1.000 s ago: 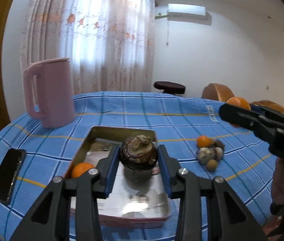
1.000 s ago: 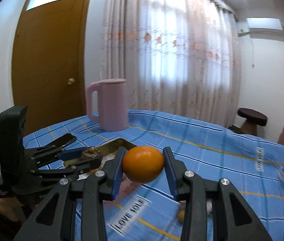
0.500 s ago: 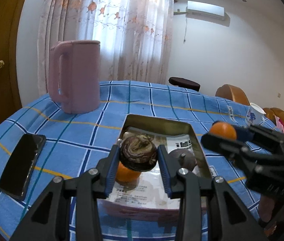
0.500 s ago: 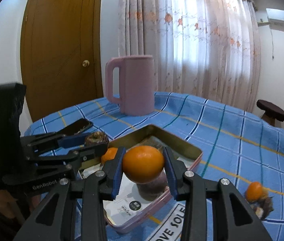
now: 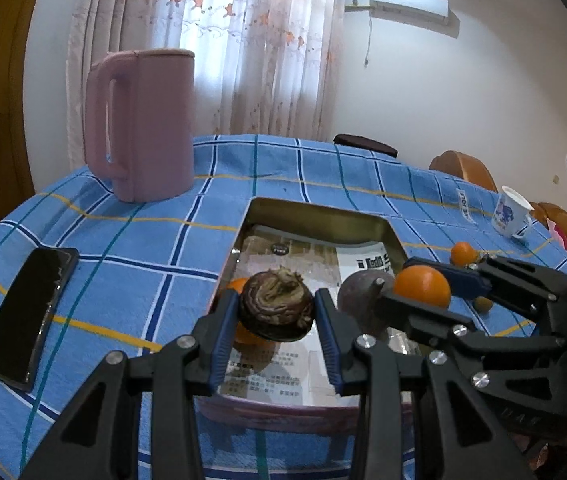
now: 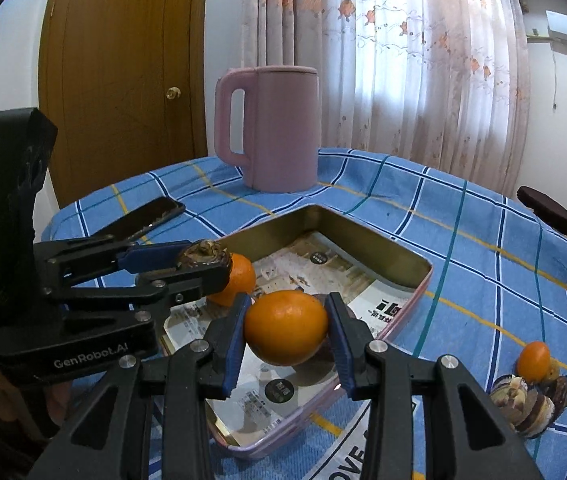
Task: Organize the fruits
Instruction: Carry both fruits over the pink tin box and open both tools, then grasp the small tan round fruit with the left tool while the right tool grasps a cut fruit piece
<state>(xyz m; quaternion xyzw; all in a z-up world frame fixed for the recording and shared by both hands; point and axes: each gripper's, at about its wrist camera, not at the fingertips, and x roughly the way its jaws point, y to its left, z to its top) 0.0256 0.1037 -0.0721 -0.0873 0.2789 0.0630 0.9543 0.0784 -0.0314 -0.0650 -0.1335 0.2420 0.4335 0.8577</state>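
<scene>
The brown fruit (image 5: 275,306) is hiding most of an orange (image 5: 243,334) lying behind it in the tin (image 5: 315,216). The right hand-held gripper (image 5: 423,294) is covering part of a purple fruit (image 5: 357,296). The tin's printed lining (image 6: 379,306) is reading too small to make out.

Two grippers are in view, the left gripper (image 5: 275,322) and the right gripper (image 6: 286,334), each clamping one fruit. Large oranges number two: one orange (image 6: 286,334) in the right gripper, one loose orange (image 6: 233,284) in the tin tray (image 6: 423,270). One brown scaly fruit (image 5: 276,310) sits in the left gripper, and one dull purple fruit (image 5: 361,290) lies in the tray. On the cloth there is one small orange fruit (image 6: 533,361) beside one heap of brownish fruits (image 6: 529,406) (too jumbled to count). One pink jug (image 5: 143,124), one phone (image 5: 29,314), one mug (image 5: 509,216).
</scene>
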